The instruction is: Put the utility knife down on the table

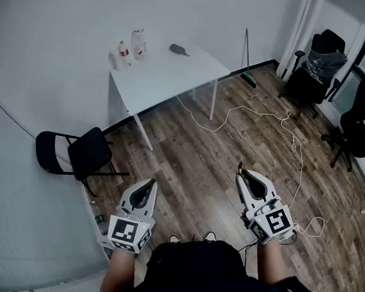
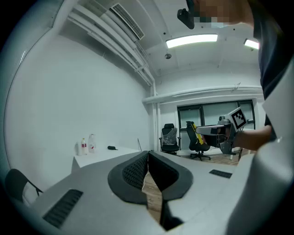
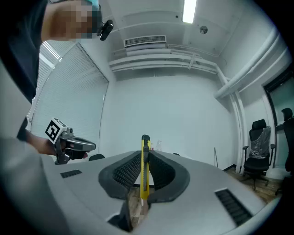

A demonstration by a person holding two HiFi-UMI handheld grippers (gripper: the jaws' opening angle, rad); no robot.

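Far left, I've got a black folding chair [image 1: 74,152] against the wall. My left claw [image 1: 146,188] hangs low over the wood floor [image 1: 200,156]; in the left gripper view, the left claw [image 2: 148,158] has its pads pressed together with nothing between them.

Up ahead is the white worktop [image 1: 176,78], well apart from both claws. Two bottles [image 1: 131,47] stand at its far left corner, and a small dark object [image 1: 177,49] lies near the back edge; I can't tell what it is.

Over to my right claw [image 1: 250,182], also held low above the floor. In the right gripper view, the right claw [image 3: 145,161] is pinching the yellow knife [image 3: 144,172], which stands on edge between the ribbed pads with its dark tip poking out past them. So the knife is in the right claw, nowhere near the worktop.

A white cable [image 1: 294,142] snakes across the floor, and black office chairs [image 1: 359,119] sit far right by the windows.
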